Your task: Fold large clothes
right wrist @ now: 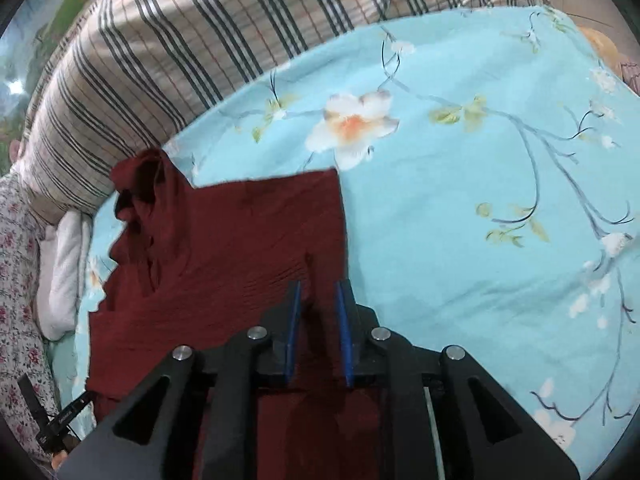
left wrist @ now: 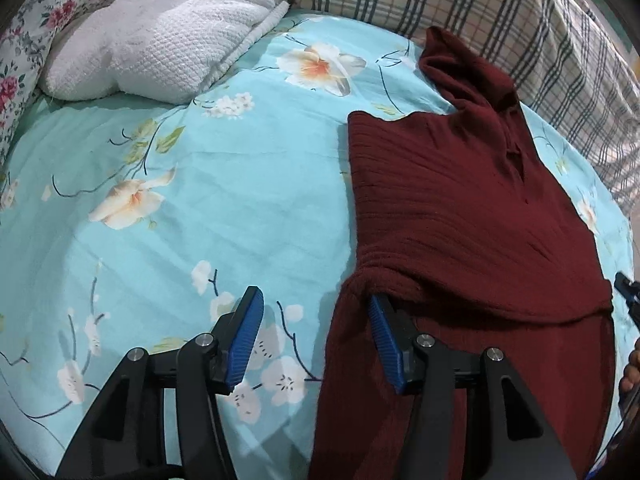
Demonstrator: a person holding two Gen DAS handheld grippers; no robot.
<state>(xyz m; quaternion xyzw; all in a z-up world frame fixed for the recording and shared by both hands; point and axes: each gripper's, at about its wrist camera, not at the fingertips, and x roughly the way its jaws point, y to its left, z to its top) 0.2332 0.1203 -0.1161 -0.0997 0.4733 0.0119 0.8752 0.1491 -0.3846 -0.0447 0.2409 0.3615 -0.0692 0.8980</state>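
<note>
A dark red ribbed knit sweater [left wrist: 460,216] lies partly folded on the light blue floral bedsheet [left wrist: 224,184]. Its body is folded over and a sleeve runs toward the plaid cushion. My left gripper [left wrist: 316,320] is open at the sweater's near left edge, its right finger [left wrist: 384,340] tucked under the fabric fold, its left finger over bare sheet. In the right wrist view the sweater [right wrist: 224,248] fills the lower left. My right gripper [right wrist: 318,304] is partly closed, with a fold of the sweater between its fingers.
A white textured blanket [left wrist: 168,40] lies folded at the far left. A plaid cushion [left wrist: 500,12] runs along the back, also in the right wrist view [right wrist: 160,48]. A floral pillow [left wrist: 24,40] sits at the left. The other gripper's tip [left wrist: 628,292] shows at the right edge.
</note>
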